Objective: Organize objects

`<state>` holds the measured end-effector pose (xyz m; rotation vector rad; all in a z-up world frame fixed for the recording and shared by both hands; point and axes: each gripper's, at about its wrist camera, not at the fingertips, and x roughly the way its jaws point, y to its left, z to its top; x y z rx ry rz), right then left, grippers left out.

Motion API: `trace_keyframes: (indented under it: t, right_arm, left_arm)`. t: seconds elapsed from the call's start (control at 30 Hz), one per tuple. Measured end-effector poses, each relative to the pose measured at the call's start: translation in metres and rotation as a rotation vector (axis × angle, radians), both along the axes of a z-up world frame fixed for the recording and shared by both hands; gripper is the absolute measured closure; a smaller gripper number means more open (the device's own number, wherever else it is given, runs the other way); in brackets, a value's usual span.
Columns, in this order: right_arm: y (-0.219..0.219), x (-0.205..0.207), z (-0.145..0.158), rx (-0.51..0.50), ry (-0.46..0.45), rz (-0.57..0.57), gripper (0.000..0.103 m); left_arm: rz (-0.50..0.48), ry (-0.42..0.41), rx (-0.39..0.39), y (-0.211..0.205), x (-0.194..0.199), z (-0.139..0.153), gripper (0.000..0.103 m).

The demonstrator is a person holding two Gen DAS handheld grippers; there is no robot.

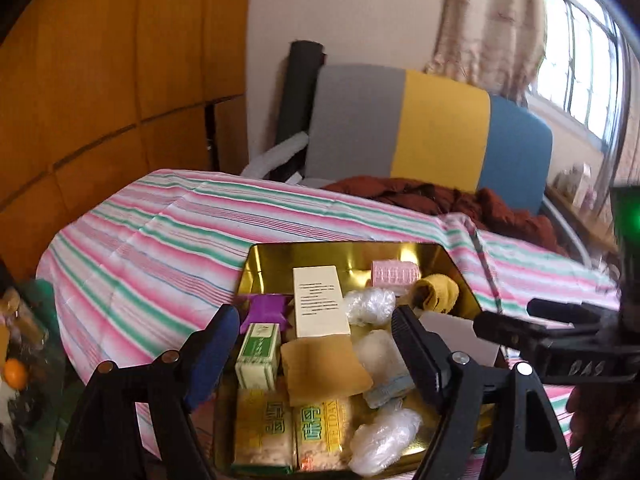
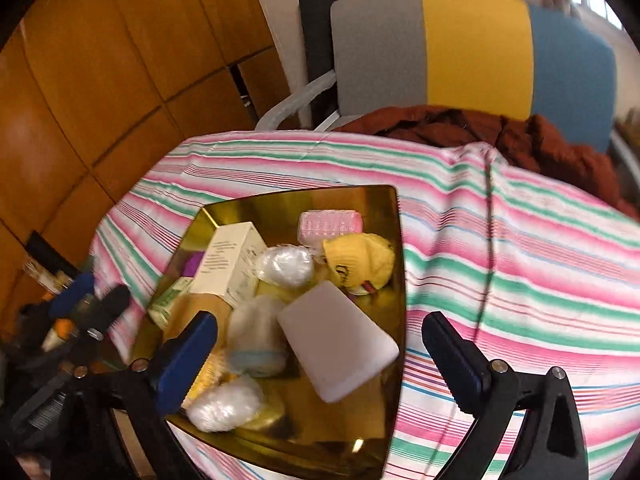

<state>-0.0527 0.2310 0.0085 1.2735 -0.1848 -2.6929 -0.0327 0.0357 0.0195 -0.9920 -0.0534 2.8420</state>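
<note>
Snack packs (image 1: 294, 428) labelled "WEIDAN", gold tray (image 1: 256, 268)

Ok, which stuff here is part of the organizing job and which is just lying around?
Job:
gold tray
cream box
pink roll
yellow cap
snack packs
white block

Lying about:
brown garment
striped cloth
chair

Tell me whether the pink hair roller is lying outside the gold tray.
No, the pink hair roller lies inside the gold tray, near its far edge beside the yellow cloth.
</note>
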Motion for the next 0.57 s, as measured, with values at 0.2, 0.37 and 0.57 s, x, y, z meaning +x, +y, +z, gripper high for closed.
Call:
trace_keyframes:
  t: [0.2,0.37,0.57]
  right_arm:
    - [-0.008,0.025,0.006,0.07,0.072,-0.046,0.0]
    - [-0.012,0.044,0.002,0.073,0.084,-0.075,0.0]
    - [-0.022,0.057,-0.001,0.133,0.11,-0.071,0.0]
  left_arm:
    - [0.088,0.047,-0.009,-0.02,0.018,0.006,0.024]
    - [0.088,0.023,-0.009,-0.027,0.025,-0.004,0.039]
    - [0.063,0.044,-0.001,-0.017,0.037,-0.002,0.046]
